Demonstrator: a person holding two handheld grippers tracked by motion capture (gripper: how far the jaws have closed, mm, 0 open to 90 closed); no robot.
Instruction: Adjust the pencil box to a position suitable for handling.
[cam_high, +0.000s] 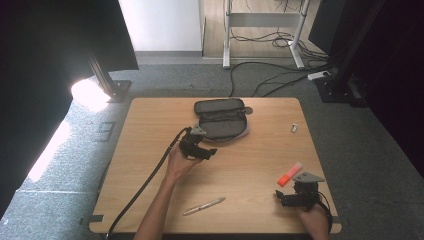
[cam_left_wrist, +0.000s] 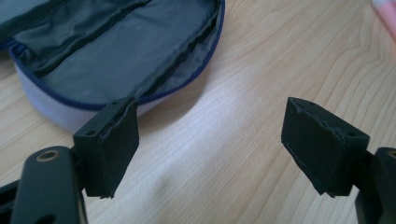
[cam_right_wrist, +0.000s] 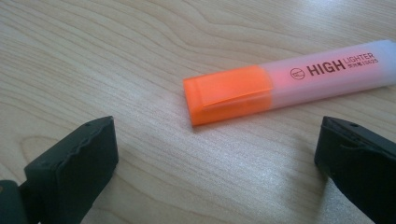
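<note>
- The orange-capped, frosted-barrel highlighter (cam_right_wrist: 285, 88) lies flat on the wooden table (cam_high: 250, 160) near its right front corner, printed side up, cap on.
- The right gripper (cam_high: 296, 196) hangs just short of it, jaws spread wide and empty; grasping looks not yet done.
- The grey zipped fabric pencil case (cam_high: 221, 119) lies unzipped at the far middle, nothing visible inside; packing seems barely begun.
- The left gripper (cam_high: 199, 149), jaws apart, waits beside its rim.
- A silver pen (cam_high: 203, 206) and a small white clip-like item (cam_high: 294, 128) remain loose.
</note>
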